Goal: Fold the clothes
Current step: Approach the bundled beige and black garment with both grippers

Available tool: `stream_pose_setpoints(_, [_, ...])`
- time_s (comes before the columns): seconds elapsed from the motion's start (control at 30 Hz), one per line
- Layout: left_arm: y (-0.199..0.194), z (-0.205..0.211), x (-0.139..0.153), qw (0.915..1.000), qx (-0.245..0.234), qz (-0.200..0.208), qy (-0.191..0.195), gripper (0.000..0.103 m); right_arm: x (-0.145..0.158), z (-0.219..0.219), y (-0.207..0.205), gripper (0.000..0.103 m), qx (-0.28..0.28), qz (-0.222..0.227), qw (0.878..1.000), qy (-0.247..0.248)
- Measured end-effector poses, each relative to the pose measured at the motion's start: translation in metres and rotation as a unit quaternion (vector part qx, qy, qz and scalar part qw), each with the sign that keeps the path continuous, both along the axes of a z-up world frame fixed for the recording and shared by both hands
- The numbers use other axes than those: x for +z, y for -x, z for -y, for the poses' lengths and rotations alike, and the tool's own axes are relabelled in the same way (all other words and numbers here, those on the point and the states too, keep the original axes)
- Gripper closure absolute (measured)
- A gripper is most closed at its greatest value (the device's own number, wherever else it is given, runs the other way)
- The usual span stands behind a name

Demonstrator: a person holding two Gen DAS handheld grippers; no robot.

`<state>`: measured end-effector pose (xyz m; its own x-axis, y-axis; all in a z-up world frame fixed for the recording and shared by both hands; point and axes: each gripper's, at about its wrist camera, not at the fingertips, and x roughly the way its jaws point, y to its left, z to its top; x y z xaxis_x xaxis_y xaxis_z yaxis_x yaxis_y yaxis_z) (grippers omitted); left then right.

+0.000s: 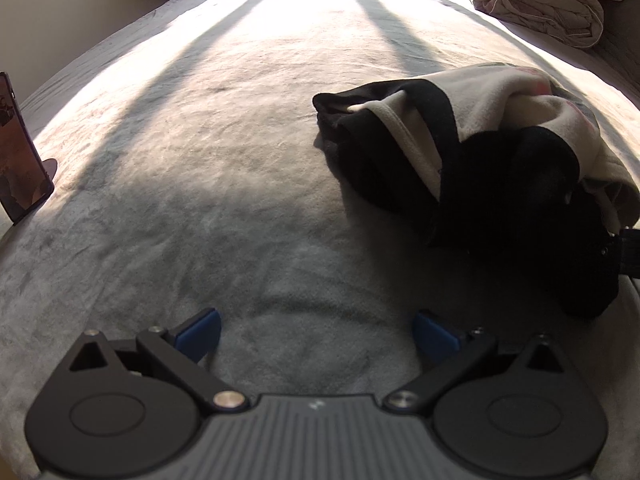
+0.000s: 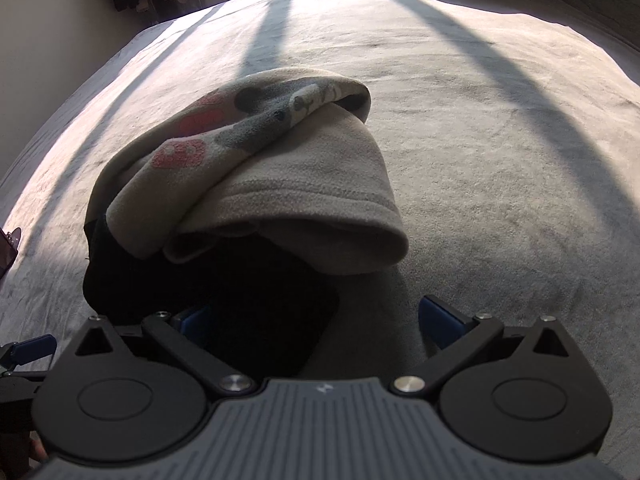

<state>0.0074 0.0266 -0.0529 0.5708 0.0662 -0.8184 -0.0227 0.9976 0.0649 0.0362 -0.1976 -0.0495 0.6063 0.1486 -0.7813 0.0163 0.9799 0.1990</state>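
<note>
A grey bedspread (image 1: pixel 200 160) carries a crumpled cream-and-black garment (image 2: pixel 256 184) right of centre. The left gripper (image 1: pixel 316 334) hangs wide open over bare cover; the right gripper (image 2: pixel 316 322), open and empty, straddles the garment's black edge.

Left wrist view was taken low over the bed (image 1: pixel 200 180), facing along it toward the far edge; the heap of clothes (image 1: pixel 480 152) was seen near, to the right. Right wrist view was aimed the same way, closer, with the heap (image 2: pixel 260 184) straight ahead and its dark edge just before the lens. Shared by both: heap, bed, folded quilt (image 1: pixel 540 4) beyond.
</note>
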Motion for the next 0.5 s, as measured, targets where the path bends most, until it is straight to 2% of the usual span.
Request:
stream_pose_setpoints(0.1, [0.001, -0.004, 0.001, 0.9999, -0.003, 0.005, 0.011, 0.0, -0.003, -0.003, 0.007, 0.0, 0.003, 0.018, 1.0, 0.007])
stream_pose_setpoints(0.23, [0.002, -0.009, 0.007, 0.9993, -0.008, 0.011, 0.034, 0.0, -0.004, -0.013, 0.017, 0.0, 0.034, 0.033, 0.998, 0.043])
stream_pose_setpoints(0.37, [0.0, -0.015, 0.016, 0.9958, -0.025, 0.015, 0.087, 0.001, 0.004, -0.007, 0.027, 0.0, 0.059, 0.041, 0.996, 0.043])
stream_pose_setpoints(0.5, [-0.005, -0.019, 0.023, 0.9895, -0.03, 0.012, 0.141, 0.001, 0.022, 0.006, 0.043, 0.0, 0.047, 0.08, 0.994, 0.057])
